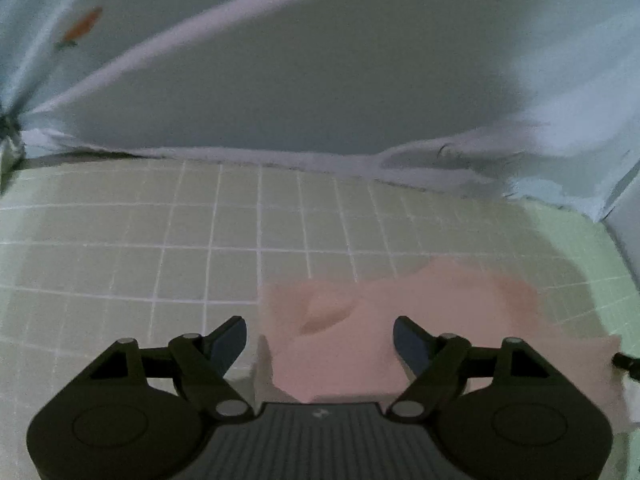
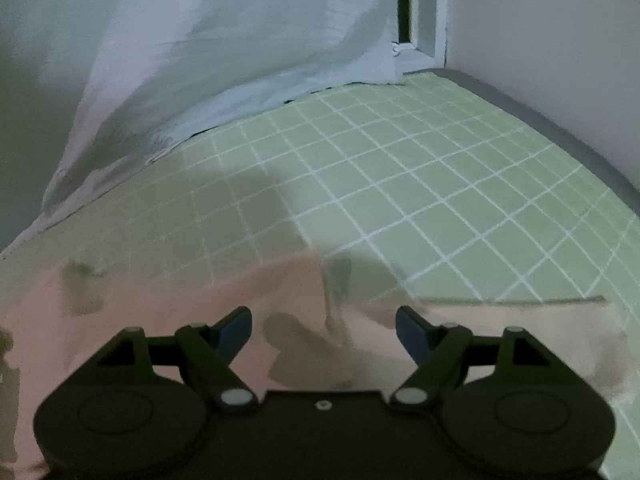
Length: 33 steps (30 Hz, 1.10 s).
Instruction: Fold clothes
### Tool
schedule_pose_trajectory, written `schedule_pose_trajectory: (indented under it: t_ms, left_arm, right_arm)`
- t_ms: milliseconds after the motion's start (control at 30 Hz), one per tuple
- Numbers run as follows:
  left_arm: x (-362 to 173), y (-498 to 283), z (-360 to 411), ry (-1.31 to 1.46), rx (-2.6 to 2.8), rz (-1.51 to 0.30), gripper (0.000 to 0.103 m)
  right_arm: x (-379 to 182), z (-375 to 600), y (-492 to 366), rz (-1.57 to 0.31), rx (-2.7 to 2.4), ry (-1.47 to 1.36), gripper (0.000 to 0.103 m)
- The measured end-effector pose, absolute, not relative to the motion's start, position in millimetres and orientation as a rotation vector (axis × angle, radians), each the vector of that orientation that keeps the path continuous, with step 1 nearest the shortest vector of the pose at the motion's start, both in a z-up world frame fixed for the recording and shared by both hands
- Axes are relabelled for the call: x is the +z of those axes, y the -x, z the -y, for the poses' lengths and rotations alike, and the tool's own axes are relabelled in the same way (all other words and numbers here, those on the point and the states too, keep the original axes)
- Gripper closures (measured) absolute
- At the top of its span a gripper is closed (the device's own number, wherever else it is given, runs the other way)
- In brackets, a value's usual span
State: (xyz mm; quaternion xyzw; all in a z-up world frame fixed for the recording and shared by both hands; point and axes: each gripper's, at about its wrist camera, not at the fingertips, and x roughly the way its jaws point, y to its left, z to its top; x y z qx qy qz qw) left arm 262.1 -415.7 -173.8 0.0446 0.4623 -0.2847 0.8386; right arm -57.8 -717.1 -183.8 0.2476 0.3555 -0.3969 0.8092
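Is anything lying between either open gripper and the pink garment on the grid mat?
Nothing visible. The left gripper and right gripper both hang open directly over the pink garment. The pale blue cloth lies farther back on the green grid mat.

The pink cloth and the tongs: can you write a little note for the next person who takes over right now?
Left tongs: open, holding nothing, hovering over the pink cloth.
Right tongs: open, holding nothing, also above the pink cloth.
The pink cloth lies rumpled on the green grid mat. A pale blue cloth with a carrot print hangs at the mat's far edge.
Done: no tidy fold visible.
Left: grip the pink cloth, flatten and fold it.
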Motion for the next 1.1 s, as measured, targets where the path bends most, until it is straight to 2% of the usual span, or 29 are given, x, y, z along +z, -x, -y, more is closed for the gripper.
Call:
schedule_pose_trajectory:
  t_ms: [167,200,233,267,300,333,367,400,633,800,967,1100]
  left_arm:
    - [-193,-272,420,-0.043,-0.588,-1.023,0.029]
    - [-193,-272,420,-0.045,-0.589,-1.015,0.038]
    - [-192,-272,420,-0.048,-0.586,-1.011,0.042]
    - [-192,-272,420,-0.050,-0.581,-1.006,0.059]
    - [-192,-273,419,-0.051,-0.575,-1.004,0.096]
    - [-192,-275,419,-0.048,-0.565,-1.006,0.094]
    - [-191,-277,418,-0.043,-0.561,-1.005,0.097]
    - [-190,-277,416,-0.029,-0.566,-0.998,0.097]
    - [-172,-279,388,0.162,-0.548,-0.945,0.097]
    - [-187,-289,374,0.313,-0.491,-0.984,0.097]
    - [-201,-300,361,0.450,-0.434,-1.017,0.097]
    - [-204,-303,366,0.400,-0.418,-1.025,0.096]
  right_arm:
    - [-190,727,53,-0.737,-0.820,-0.562,0.028]
    - [-191,725,52,-0.735,-0.800,-0.560,0.033]
    - [-192,724,51,-0.736,-0.785,-0.547,0.044]
    - [-192,723,49,-0.738,-0.772,-0.531,0.050]
    - [-192,722,46,-0.742,-0.750,-0.517,0.071]
    - [-192,722,44,-0.747,-0.726,-0.503,0.081]
    - [-191,722,43,-0.744,-0.705,-0.492,0.098]
    - [-189,721,43,-0.739,-0.694,-0.477,0.099]
    - [-153,721,61,-0.602,-0.712,-0.429,0.100]
    - [-140,736,74,-0.536,-0.766,-0.464,0.100]
    - [-150,749,76,-0.551,-0.811,-0.480,0.100]
    - [-168,754,66,-0.624,-0.821,-0.485,0.100]
